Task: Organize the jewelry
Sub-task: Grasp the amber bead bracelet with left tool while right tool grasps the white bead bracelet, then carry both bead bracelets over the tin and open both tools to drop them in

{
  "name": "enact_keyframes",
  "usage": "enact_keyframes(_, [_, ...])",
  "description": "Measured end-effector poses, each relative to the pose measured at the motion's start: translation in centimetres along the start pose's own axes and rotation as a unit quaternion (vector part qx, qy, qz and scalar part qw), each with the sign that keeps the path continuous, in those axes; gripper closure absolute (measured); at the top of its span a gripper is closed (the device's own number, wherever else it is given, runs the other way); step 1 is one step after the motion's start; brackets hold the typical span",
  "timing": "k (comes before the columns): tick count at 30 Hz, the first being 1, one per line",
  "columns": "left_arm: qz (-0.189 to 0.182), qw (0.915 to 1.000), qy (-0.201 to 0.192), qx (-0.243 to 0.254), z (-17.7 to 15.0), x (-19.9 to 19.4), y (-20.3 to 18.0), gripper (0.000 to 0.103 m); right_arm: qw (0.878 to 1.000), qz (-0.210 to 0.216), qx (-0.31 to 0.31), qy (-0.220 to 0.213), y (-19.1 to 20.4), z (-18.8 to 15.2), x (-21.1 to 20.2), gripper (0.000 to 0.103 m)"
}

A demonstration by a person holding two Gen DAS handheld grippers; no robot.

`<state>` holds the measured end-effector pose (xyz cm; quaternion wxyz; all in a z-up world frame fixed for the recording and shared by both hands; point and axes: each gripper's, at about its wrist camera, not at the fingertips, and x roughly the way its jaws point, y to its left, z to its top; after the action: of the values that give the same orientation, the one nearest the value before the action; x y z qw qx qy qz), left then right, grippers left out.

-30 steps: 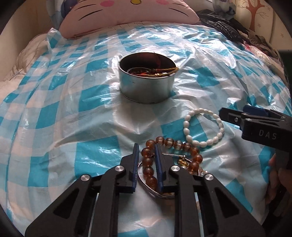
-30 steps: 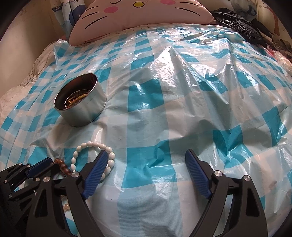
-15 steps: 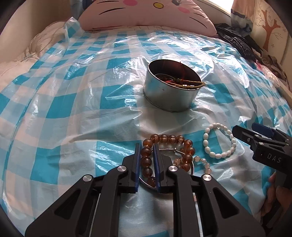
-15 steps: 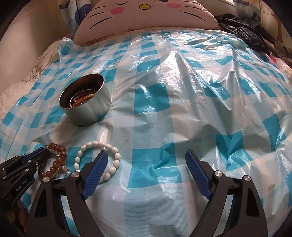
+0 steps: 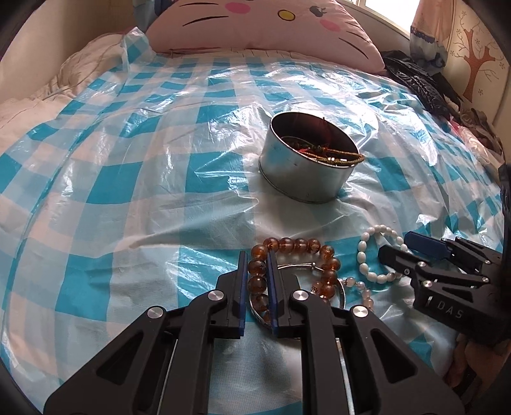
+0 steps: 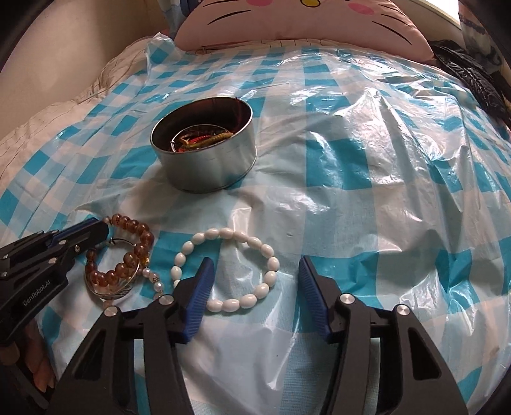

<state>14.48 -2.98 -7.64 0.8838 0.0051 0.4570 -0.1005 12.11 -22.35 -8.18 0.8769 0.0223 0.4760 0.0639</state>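
Note:
A brown bead bracelet (image 5: pixel 295 247) lies on the blue-checked plastic sheet, over a thin silver bangle (image 5: pixel 295 266). My left gripper (image 5: pixel 257 258) is shut on the brown bracelet's left side; it also shows in the right wrist view (image 6: pixel 95 228). A white bead bracelet (image 6: pixel 223 268) lies to the right; it also shows in the left wrist view (image 5: pixel 377 252). My right gripper (image 6: pixel 254 266) is open, its jaws on either side of the white bracelet's right half. A round metal tin (image 5: pixel 308 159) holding cords and jewelry stands beyond.
A small pale bead strand (image 6: pixel 153 281) lies between the two bracelets. A pink cat-face pillow (image 5: pixel 262 25) lies at the head of the bed. Dark clothes (image 5: pixel 418 83) are piled at the far right. The plastic sheet (image 6: pixel 367 143) is wrinkled.
My right gripper has moved left over the white bracelet, now straddling its right half. My left gripper stays shut on the brown bracelet; its view has swung left.

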Motion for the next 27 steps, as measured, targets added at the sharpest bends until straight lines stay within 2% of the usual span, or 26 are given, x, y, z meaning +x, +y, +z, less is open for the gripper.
enact_keyframes(1, [0.001,1.0,0.002,0.001,0.0,0.1,0.0,0.092,1.0,0.005,0.003,0.001,-0.1,0.0,0.0,0.062])
enact_keyframes(3, [-0.003,1.0,0.001,-0.001,0.0,0.1,0.1,0.092,1.0,0.017,0.001,-0.002,0.0,0.0,-0.2,0.083])
enact_keyframes(5, [-0.006,1.0,-0.005,-0.006,0.0,-0.2,0.3,0.092,1.0,0.024,-0.006,-0.009,0.4,0.0,-0.6,0.093])
enact_keyframes(6, [-0.007,0.9999,-0.007,-0.008,0.0,-0.3,0.4,0.092,1.0,0.022,-0.01,-0.014,0.6,-0.1,-0.8,0.094])
enact_keyframes(16, [-0.009,0.9996,0.005,-0.026,0.1,0.2,1.1,0.09,0.998,0.029,-0.006,-0.047,0.4,0.1,-2.2,0.094])
enact_keyframes(18, [-0.005,0.9995,0.008,-0.031,0.1,0.4,1.3,0.084,0.999,0.029,-0.006,-0.045,0.4,0.1,-2.1,0.094])
enact_keyframes(20, [-0.008,0.9993,0.011,-0.035,0.1,0.5,1.4,0.084,0.999,0.024,-0.003,-0.032,0.4,0.1,-1.5,0.094])
enact_keyframes(23, [-0.003,0.9995,0.01,-0.028,0.0,0.5,1.2,0.084,1.0,0.013,0.006,-0.003,0.1,0.0,-0.2,0.075])
enact_keyframes(24, [-0.003,0.9997,0.009,-0.025,0.0,0.5,1.0,0.085,1.0,0.009,0.007,-0.001,0.0,0.0,-0.1,0.075])
enact_keyframes(25, [-0.007,0.9998,0.006,-0.02,0.0,0.4,0.8,0.092,1.0,0.008,0.007,0.001,0.0,0.0,0.0,0.075])
enact_keyframes(26, [-0.007,0.9999,0.001,-0.012,0.0,0.1,0.5,0.092,1.0,0.007,0.004,0.003,0.1,-0.1,0.1,0.077])
enact_keyframes(27, [-0.008,0.9999,-0.007,-0.005,0.0,-0.2,0.2,0.092,1.0,0.013,0.002,0.003,0.1,-0.1,0.0,0.087])
